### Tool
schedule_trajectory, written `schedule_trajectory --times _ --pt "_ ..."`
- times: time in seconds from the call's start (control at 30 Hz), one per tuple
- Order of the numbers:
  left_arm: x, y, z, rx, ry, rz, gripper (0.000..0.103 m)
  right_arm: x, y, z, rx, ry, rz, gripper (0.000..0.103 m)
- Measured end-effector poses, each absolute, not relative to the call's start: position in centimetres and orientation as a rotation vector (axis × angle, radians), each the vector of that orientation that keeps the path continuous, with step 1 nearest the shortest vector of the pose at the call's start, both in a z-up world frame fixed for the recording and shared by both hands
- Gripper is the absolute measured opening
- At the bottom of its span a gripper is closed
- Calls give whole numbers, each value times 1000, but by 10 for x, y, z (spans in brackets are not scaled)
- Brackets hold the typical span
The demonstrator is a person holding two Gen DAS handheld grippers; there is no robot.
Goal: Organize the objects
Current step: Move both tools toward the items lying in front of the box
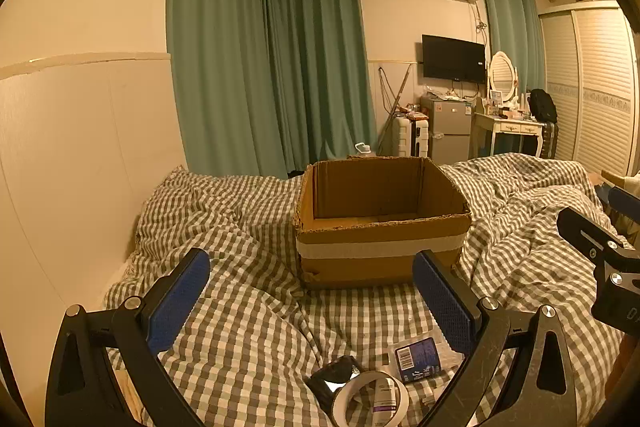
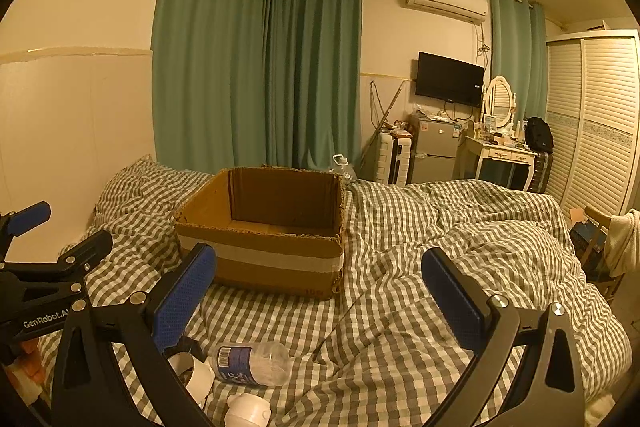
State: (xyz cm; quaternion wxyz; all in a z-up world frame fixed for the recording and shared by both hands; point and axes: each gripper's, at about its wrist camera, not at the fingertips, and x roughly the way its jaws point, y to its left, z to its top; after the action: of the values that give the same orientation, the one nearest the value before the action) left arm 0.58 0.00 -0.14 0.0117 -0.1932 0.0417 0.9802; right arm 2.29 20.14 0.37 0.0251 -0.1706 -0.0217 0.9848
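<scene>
An open, empty-looking cardboard box (image 1: 380, 223) (image 2: 266, 231) with a pale tape band sits on the checked bedcover. My left gripper (image 1: 312, 283) hangs open just short of the box, nothing between its blue pads. My right gripper (image 2: 320, 283) is also open and holds nothing, to the right of the left one. On the bedcover in front lie a clear plastic bottle with a blue label (image 2: 252, 363) (image 1: 420, 357), a roll of white tape (image 1: 370, 401) (image 2: 192, 373), a small black object (image 1: 334, 375) and a white container (image 2: 248, 409).
The rumpled checked bedcover (image 2: 440, 267) spreads to the right of the box. A pale wall panel (image 1: 80, 167) borders the bed on the left. Green curtains, a small fridge (image 1: 446, 131), a dressing table (image 2: 500, 155) and a louvred wardrobe stand beyond the bed.
</scene>
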Motion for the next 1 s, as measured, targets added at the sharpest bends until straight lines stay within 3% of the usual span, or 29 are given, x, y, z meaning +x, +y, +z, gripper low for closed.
schedule_trajectory --times 1.0 --pt "5 -3 -5 -599 94 3056 103 22 199 1 -538 -75 3050 103"
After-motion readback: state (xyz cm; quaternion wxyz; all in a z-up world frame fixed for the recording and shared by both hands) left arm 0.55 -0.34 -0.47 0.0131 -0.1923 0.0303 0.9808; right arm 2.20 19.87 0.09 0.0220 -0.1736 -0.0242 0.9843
